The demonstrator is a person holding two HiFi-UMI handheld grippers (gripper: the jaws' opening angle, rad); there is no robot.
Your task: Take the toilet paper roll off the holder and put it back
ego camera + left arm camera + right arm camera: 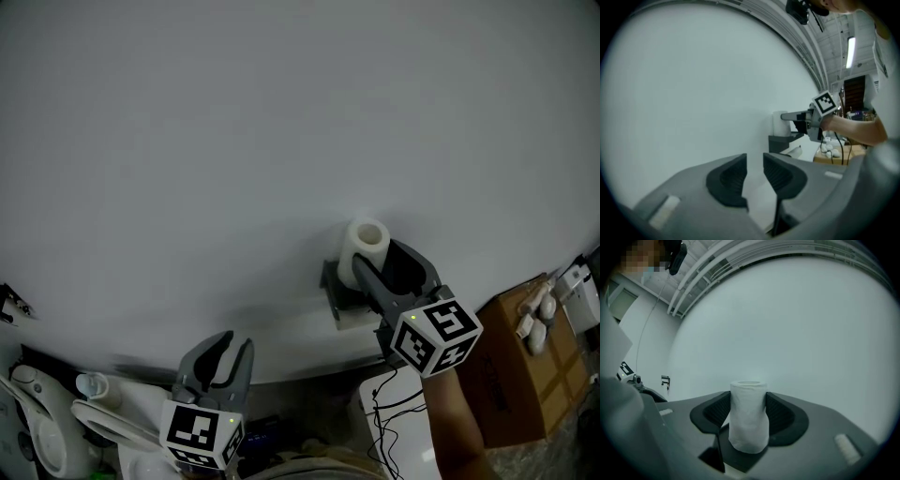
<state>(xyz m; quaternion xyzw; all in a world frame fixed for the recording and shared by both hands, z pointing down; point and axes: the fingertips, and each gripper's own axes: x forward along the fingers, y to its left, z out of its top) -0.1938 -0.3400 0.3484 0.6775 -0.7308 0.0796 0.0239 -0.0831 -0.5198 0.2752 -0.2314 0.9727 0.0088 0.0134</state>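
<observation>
My right gripper [377, 264] is clamped on the toilet paper roll [368, 244]. In the right gripper view the two dark pads press the roll [748, 420] from either side, and it stands upright between them with its open core facing up. Seen from the head view, the roll sits directly above the dark wall-mounted holder [335, 292]. The left gripper view shows the same: the white roll [778, 123] is over the holder's [780, 140] flat grey arm. I cannot tell from any view whether the bottom of the roll touches the holder or hangs just clear of it. My left gripper [234, 349] is well apart from the holder, below it and off to its left in the head view. It points toward the plain white wall [234, 141] on which the holder is fixed. Its jaws stand a narrow gap apart, with nothing between them and only bare wall showing through the slot [754, 164]. A cardboard box [525, 375] stands to the holder's right and lower down, beyond my right forearm [455, 422].
</observation>
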